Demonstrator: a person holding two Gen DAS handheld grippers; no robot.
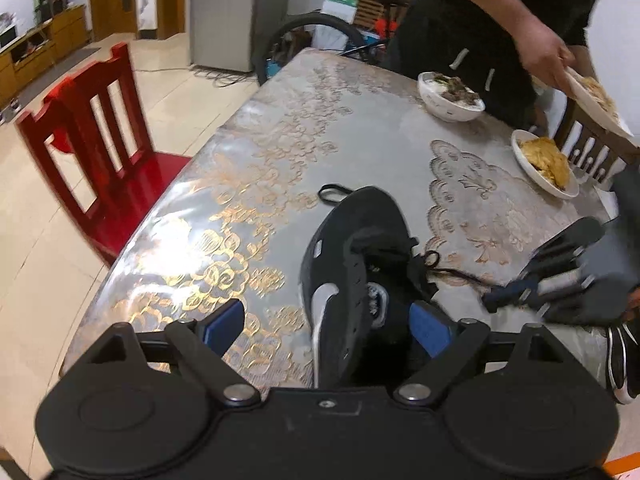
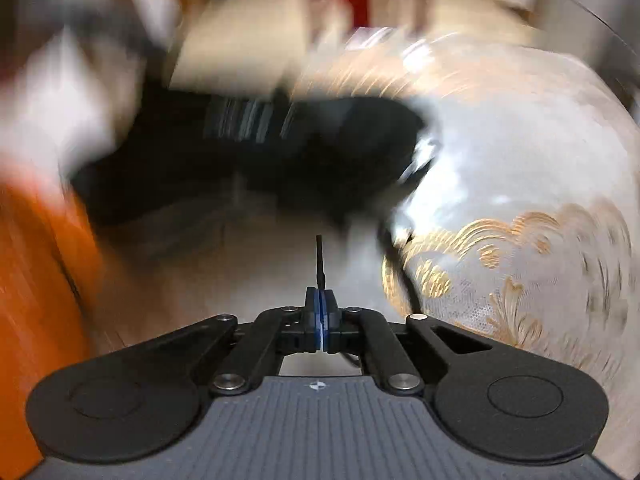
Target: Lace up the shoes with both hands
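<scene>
**Black shoe between my left pads, lace tip pinched in the right**

Left wrist view: I see one black shoe (image 1: 352, 276) lying on its side on the counter (image 1: 280, 152), its heel end toward my camera and its toe pointing away. It has a white swoosh-like mark on the side, a row of small eyelet holes and a dark opening with a patterned insole showing. One black lace (image 1: 452, 272) trails from it to the right across the counter, and a loop of lace lies beyond the toe. My left tool (image 1: 326, 320) is spread wide, released, with the shoe's heel part sitting between its two blue pads; I cannot tell whether either pad touches it. To the right my right tool (image 1: 504, 294) is blurred, its tip near the trailing lace. I count three dishes of food: two on the counter and one in a person's hand (image 1: 548, 52). One red chair (image 1: 92, 152) stands at the left.

Right wrist view: heavily blurred. My right tool (image 2: 320, 316) is clenched, pads pressed together on the lace tip (image 2: 319, 256), which sticks straight up from them. The shoe (image 2: 280, 160) is a dark smear ahead of the tool, apart from it, on the counter (image 2: 520, 160).
</scene>
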